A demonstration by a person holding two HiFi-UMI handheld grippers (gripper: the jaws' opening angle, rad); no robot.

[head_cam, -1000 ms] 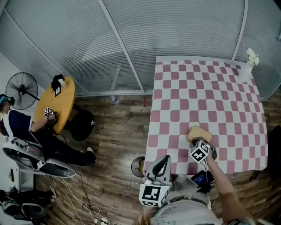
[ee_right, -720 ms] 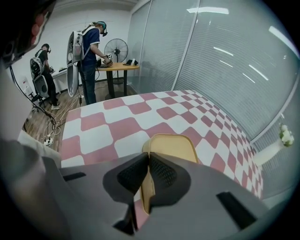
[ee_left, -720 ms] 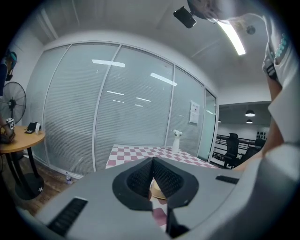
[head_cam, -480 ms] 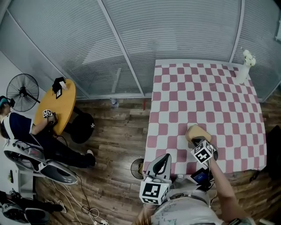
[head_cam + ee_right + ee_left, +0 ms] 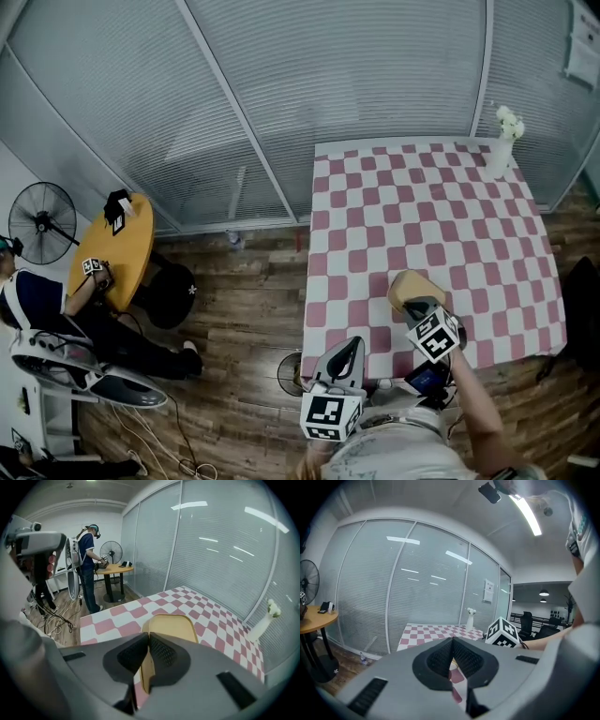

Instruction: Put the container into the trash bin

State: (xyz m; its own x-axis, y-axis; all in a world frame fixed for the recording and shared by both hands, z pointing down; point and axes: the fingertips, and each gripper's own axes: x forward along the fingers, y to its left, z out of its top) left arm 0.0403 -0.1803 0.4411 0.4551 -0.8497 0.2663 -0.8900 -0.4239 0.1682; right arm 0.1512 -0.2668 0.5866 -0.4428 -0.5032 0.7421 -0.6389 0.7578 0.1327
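Table [image 5: 422, 206] with a pink-and-white checked cloth fills the right of my head view. Trash bin [image 5: 292, 373], small and round, sits on the wood floor just beside the table's near left corner, partly hidden by the cloth edge. Tan container [image 5: 412, 284] is over the table's near edge, apart from the bin. My right gripper [image 5: 148, 639] is clamped on its near wall. Left gripper [image 5: 452, 644] has jaws together, nothing between them

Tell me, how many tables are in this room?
2: a checkered table at the right by the glass wall, and a round table at the left, beside the fan. Others may be hidden from view.
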